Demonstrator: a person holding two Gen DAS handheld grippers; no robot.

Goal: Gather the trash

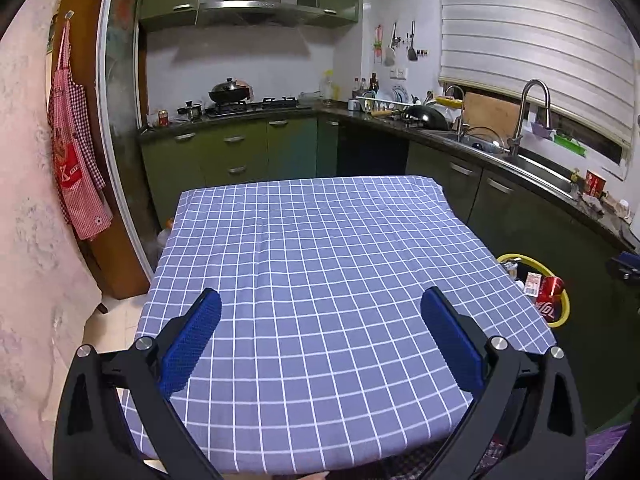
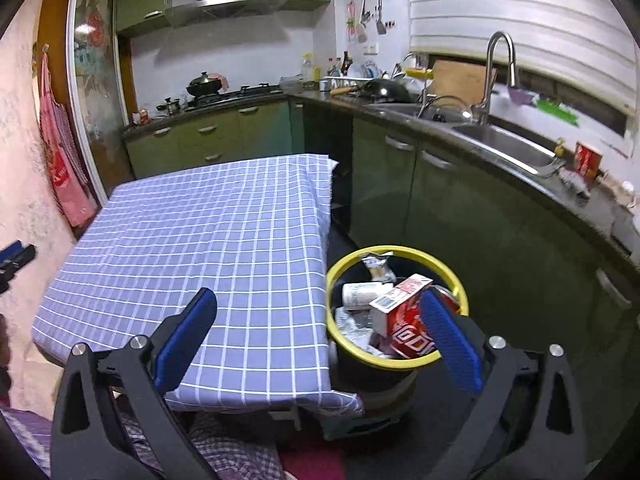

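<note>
While both jaws gape empty, right hand-held gripper [image 2: 318, 302] above table edge, trash bin [image 2: 460, 280] just beside, red can [image 2: 404, 330] inside.

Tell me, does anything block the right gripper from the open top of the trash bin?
Nothing visible does. The right gripper is open and empty above the table edge, with the bin just beside it, already holding a red can.

Left gripper [image 1: 320, 300] wide open, blue pads [image 1: 192, 344] far apart, nothing between them, pointing forward and a bit down. Right gripper [image 2: 318, 300] also wide open and empty, tilted down the same way, jaws well separated.
</note>
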